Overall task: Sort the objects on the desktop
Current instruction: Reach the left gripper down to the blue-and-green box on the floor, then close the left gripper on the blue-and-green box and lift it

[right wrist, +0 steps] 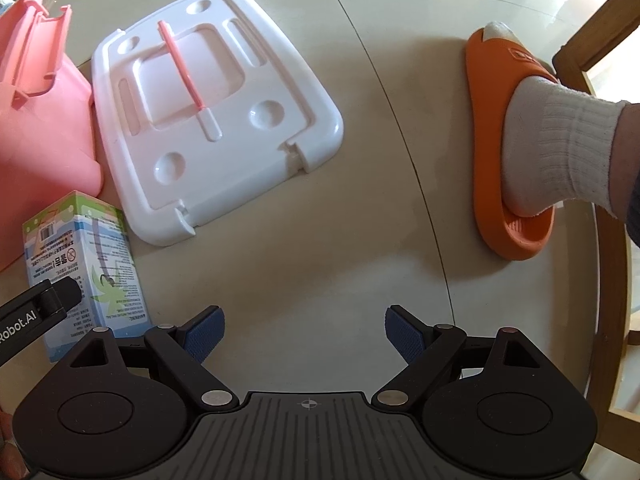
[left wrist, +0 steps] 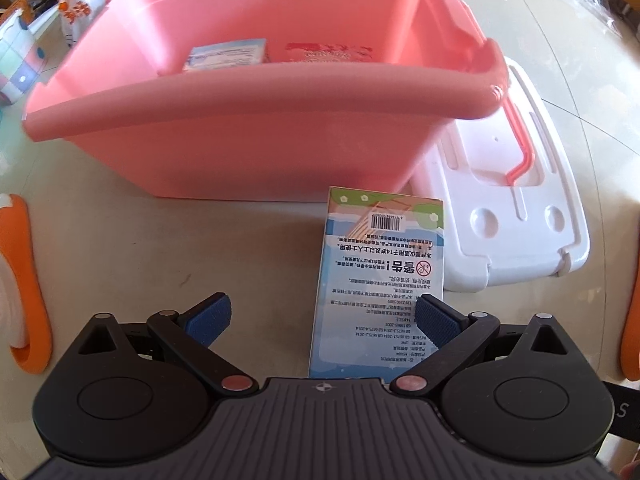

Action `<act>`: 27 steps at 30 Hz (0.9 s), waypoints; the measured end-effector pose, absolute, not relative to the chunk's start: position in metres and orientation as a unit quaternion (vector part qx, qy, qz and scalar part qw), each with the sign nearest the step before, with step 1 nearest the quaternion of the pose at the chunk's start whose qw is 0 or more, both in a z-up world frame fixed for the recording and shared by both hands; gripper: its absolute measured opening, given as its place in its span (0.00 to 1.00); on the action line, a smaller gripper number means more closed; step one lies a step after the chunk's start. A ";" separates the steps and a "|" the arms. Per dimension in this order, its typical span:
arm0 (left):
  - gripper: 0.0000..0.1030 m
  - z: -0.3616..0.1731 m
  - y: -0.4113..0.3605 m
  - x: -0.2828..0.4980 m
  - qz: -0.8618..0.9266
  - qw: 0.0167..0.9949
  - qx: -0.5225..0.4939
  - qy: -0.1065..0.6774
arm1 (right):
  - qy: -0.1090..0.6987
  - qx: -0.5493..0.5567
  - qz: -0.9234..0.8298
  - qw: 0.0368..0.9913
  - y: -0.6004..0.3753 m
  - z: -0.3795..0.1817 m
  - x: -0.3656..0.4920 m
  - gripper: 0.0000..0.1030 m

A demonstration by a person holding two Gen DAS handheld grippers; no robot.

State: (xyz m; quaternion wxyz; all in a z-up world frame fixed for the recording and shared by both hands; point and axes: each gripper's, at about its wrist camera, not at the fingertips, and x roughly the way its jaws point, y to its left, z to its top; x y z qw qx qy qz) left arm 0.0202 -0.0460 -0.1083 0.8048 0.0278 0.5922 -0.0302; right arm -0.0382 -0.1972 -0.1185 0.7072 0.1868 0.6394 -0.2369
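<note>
A blue-and-white printed box (left wrist: 380, 280) lies flat on the floor in front of a pink storage bin (left wrist: 256, 120). My left gripper (left wrist: 320, 318) is open and hovers over the box's near end, with the box between the fingers nearer the right pad (left wrist: 436, 322). The bin holds a similar box (left wrist: 226, 56) and a red-printed item (left wrist: 328, 54). In the right wrist view the box (right wrist: 88, 256) sits at the left, with part of the left gripper over it. My right gripper (right wrist: 303, 332) is open and empty over bare floor.
The bin's white lid (right wrist: 208, 108) with a pink handle lies on the floor right of the bin; it also shows in the left wrist view (left wrist: 516, 208). A foot in a white sock and orange slipper (right wrist: 516, 144) stands at the right. Wooden furniture legs (right wrist: 608, 36) are at the far right.
</note>
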 end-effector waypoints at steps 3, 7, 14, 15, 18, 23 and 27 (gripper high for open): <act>0.99 -0.110 -0.047 0.024 -0.027 0.805 0.013 0.592 | 0.642 0.190 -0.242 0.703 -0.201 -0.122 -0.039 0.83; 0.99 -0.110 -0.051 0.028 -0.029 0.804 0.007 0.593 | 0.643 0.191 -0.239 0.702 -0.200 -0.125 -0.039 0.83; 0.99 -0.123 -0.065 0.029 -0.050 0.790 0.050 0.609 | 0.648 0.193 -0.237 0.698 -0.199 -0.129 -0.039 0.83; 0.99 -0.128 -0.067 0.029 -0.049 0.784 0.066 0.616 | 0.648 0.193 -0.237 0.697 -0.199 -0.129 -0.039 0.83; 0.99 -0.141 -0.068 0.026 -0.044 0.770 0.084 0.631 | 0.649 0.193 -0.240 0.696 -0.200 -0.131 -0.040 0.83; 0.74 -0.148 -0.058 0.024 -0.053 0.764 0.041 0.642 | 0.652 0.193 -0.241 0.693 -0.199 -0.134 -0.040 0.83; 0.74 -0.148 -0.059 0.025 -0.057 0.767 0.050 0.637 | 0.654 0.190 -0.236 0.693 -0.196 -0.136 -0.039 0.83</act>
